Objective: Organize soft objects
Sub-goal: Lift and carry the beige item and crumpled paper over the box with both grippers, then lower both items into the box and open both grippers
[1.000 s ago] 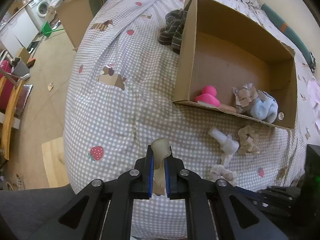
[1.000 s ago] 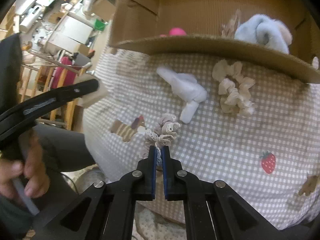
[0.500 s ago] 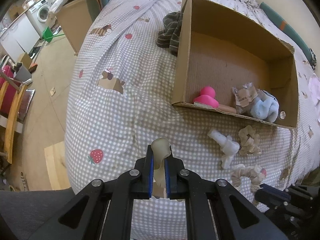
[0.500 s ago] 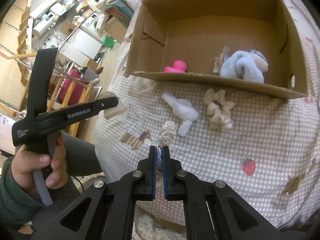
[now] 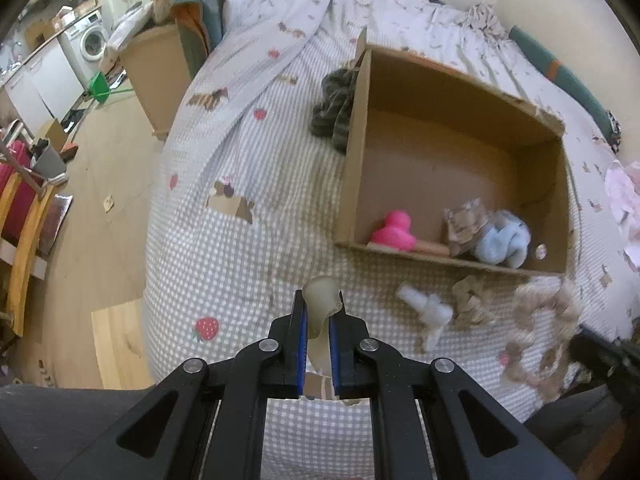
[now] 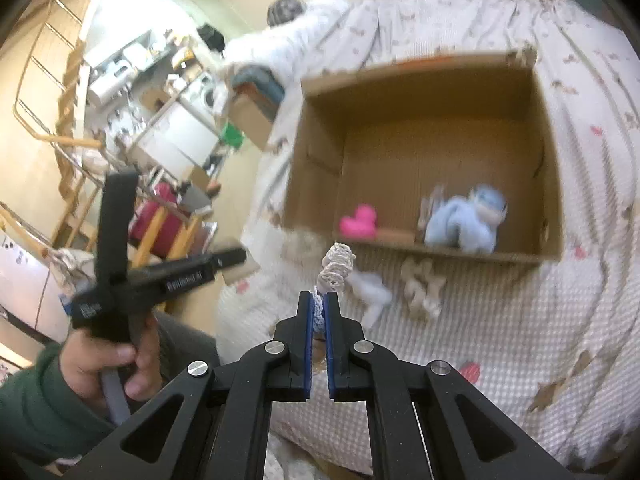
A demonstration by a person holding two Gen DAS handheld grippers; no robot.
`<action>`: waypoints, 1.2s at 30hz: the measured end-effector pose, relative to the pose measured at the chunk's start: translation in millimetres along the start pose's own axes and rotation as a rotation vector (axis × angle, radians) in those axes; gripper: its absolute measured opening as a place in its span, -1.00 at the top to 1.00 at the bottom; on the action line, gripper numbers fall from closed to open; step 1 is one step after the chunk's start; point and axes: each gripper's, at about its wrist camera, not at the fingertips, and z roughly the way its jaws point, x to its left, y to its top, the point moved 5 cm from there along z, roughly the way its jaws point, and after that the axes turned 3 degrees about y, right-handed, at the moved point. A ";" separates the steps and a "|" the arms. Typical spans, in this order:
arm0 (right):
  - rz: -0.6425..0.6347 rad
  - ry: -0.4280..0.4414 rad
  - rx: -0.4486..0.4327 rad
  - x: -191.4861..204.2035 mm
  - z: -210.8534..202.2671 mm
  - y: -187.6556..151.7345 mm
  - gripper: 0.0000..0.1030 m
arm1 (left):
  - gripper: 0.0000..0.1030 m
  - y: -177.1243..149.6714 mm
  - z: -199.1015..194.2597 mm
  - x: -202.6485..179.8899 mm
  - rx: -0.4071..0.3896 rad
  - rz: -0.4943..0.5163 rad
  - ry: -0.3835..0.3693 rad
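My left gripper (image 5: 319, 308) is shut on a pale translucent soft piece (image 5: 321, 300), held above the checked bedspread in front of the cardboard box (image 5: 352, 140). My right gripper (image 6: 319, 304) is shut on a white lace scrunchie (image 6: 336, 266), lifted clear of the bed; it shows blurred in the left wrist view (image 5: 540, 336). The box (image 6: 312, 168) holds a pink toy (image 5: 394, 230), a light-blue plush (image 5: 502, 242) and a crumpled beige piece (image 5: 464, 222). On the bed before the box lie a white soft object (image 5: 428, 312) and a beige scrunchie (image 5: 470, 304).
A dark striped cloth (image 5: 336, 108) lies left of the box. The bed edge drops to a wooden floor (image 5: 92, 184) on the left, with a wooden chair (image 5: 24, 236) and another cardboard box (image 5: 160, 72) there. The left gripper shows in the right wrist view (image 6: 168, 276).
My right gripper has lifted the lace scrunchie off the bed and risen, so the box now appears from above. My left gripper has drawn back a little, still holding its piece.
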 end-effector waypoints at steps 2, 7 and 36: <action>0.023 -0.001 -0.046 -1.2 -14.3 11.2 0.86 | 0.83 5.1 -7.4 -3.4 -0.003 -0.003 -0.031; 0.037 -0.015 -0.127 -4.4 -44.6 36.0 0.86 | 0.83 27.0 -32.1 -8.0 -0.060 0.021 -0.051; 0.156 -0.330 -0.135 -112.7 -16.3 81.7 0.86 | 0.82 90.0 36.2 -82.9 -0.111 0.202 -0.106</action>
